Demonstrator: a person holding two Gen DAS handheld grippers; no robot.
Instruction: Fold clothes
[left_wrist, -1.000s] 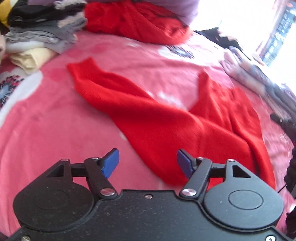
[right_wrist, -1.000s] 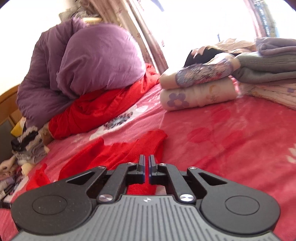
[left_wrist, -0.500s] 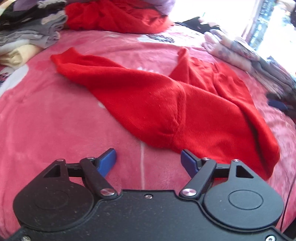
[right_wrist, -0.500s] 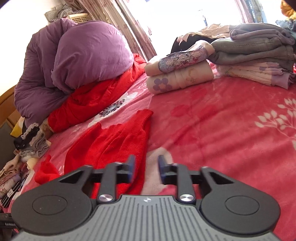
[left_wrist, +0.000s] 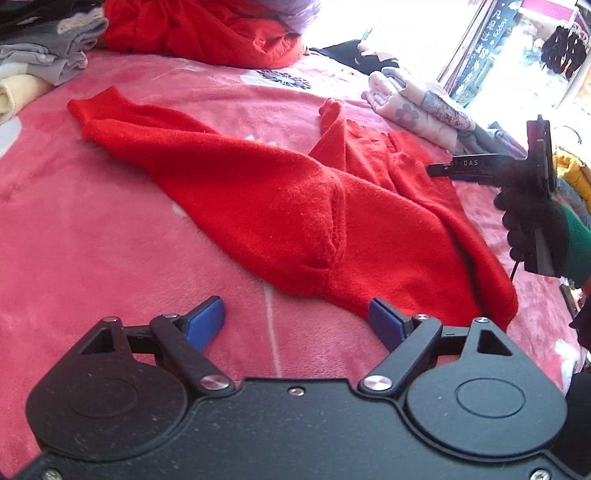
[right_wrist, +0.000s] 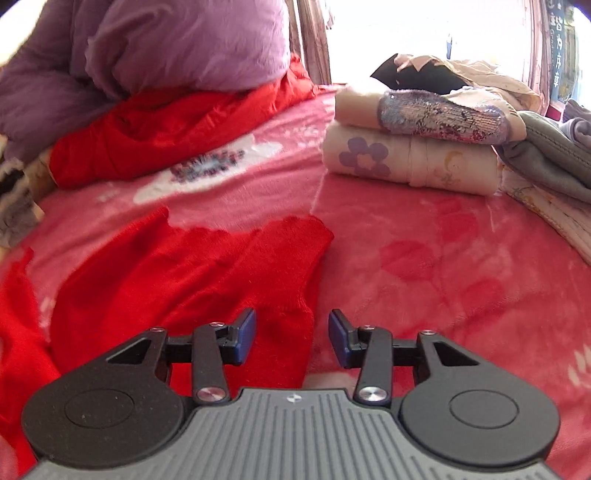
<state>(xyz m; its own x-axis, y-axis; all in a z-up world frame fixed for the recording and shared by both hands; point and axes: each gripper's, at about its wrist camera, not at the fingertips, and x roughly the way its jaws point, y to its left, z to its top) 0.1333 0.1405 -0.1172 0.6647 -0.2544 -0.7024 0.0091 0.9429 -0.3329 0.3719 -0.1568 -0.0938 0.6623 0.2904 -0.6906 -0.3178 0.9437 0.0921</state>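
A pink flowered blanket (left_wrist: 92, 236) covers the bed. At its far end lies a purple quilt (right_wrist: 177, 40) resting on a crumpled red cloth (right_wrist: 162, 125). A cream folded stack (right_wrist: 410, 162) with a purple flower print sits on the blanket at the right, topped by a patterned roll (right_wrist: 439, 118). Grey folded garments (right_wrist: 546, 158) lie just beside it. At the left, grey folded clothes (left_wrist: 48, 51) sit above a cream bundle (left_wrist: 18, 92). Bright window light washes out the background.

Bare pink blanket (left_wrist: 74, 240) lies open left of the red sweater (left_wrist: 295, 221); folded stacks (right_wrist: 410, 162) and a purple quilt (right_wrist: 166, 44) crowd the far edge.
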